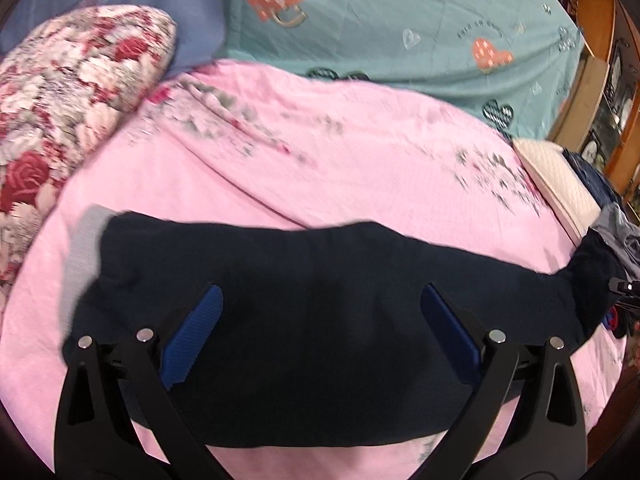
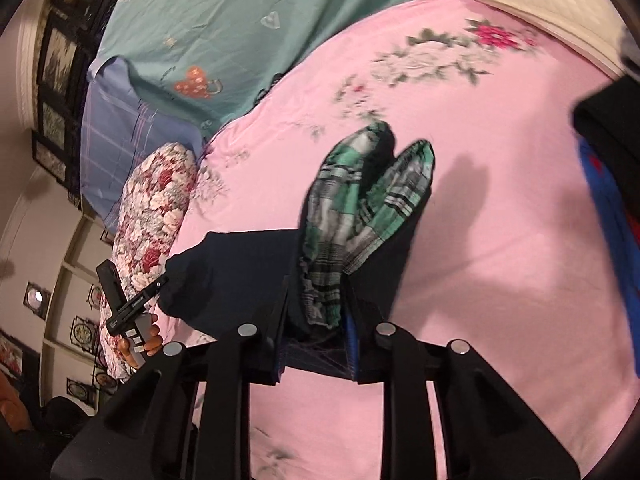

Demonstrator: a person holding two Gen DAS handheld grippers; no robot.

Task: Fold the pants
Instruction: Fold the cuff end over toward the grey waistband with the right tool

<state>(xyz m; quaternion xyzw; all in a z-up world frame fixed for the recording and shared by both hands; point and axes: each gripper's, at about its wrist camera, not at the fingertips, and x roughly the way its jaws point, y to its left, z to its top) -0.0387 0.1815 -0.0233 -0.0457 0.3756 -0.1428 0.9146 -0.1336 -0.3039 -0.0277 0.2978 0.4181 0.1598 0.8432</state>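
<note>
Dark navy pants (image 1: 304, 320) lie folded lengthwise across the pink floral bedsheet (image 1: 320, 160). A grey cuff (image 1: 82, 248) shows at their left end. My left gripper (image 1: 320, 300) hovers just above the middle of the pants with its blue-padded fingers (image 1: 192, 336) wide apart and nothing between them. In the right wrist view my right gripper (image 2: 316, 316) is shut on the pants (image 2: 240, 264) at the waist end, where the green plaid pocket linings (image 2: 360, 200) hang out. The left gripper's handle (image 2: 128, 312) shows at the far end of the pants.
A red rose-patterned pillow (image 1: 60, 112) lies at the left. A teal heart-print sheet (image 1: 400, 20) covers the back of the bed. A cream cushion (image 1: 560, 184) and a pile of dark clothes (image 2: 608, 120) sit at the right edge, near a wooden cabinet (image 1: 600, 40).
</note>
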